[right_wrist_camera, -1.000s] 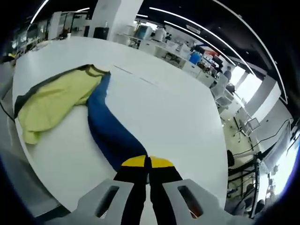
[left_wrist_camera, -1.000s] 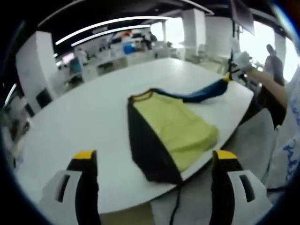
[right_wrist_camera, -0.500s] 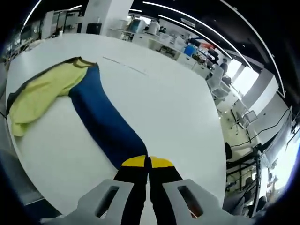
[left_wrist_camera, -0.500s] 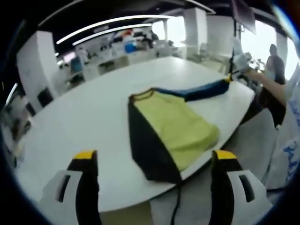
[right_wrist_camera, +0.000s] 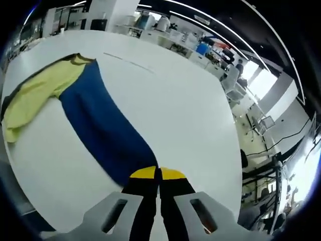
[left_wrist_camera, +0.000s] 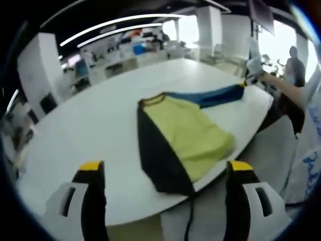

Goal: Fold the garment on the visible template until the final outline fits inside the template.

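White counter [left_wrist_camera: 90,120] bears a yellow, black and blue garment [left_wrist_camera: 185,138], centre frame. Right claw [right_wrist_camera: 158,174] clenched on its blue sleeve [right_wrist_camera: 100,130]; left claw [left_wrist_camera: 163,168] released, empty.

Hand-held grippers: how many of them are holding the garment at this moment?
1. The right hand-held gripper is shut on the garment's blue sleeve, stretched out sideways. The left hand-held gripper is open, off the garment.

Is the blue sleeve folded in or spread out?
Spread out. The blue sleeve stretches away from the yellow body across the white table, its end pinched in the right gripper.
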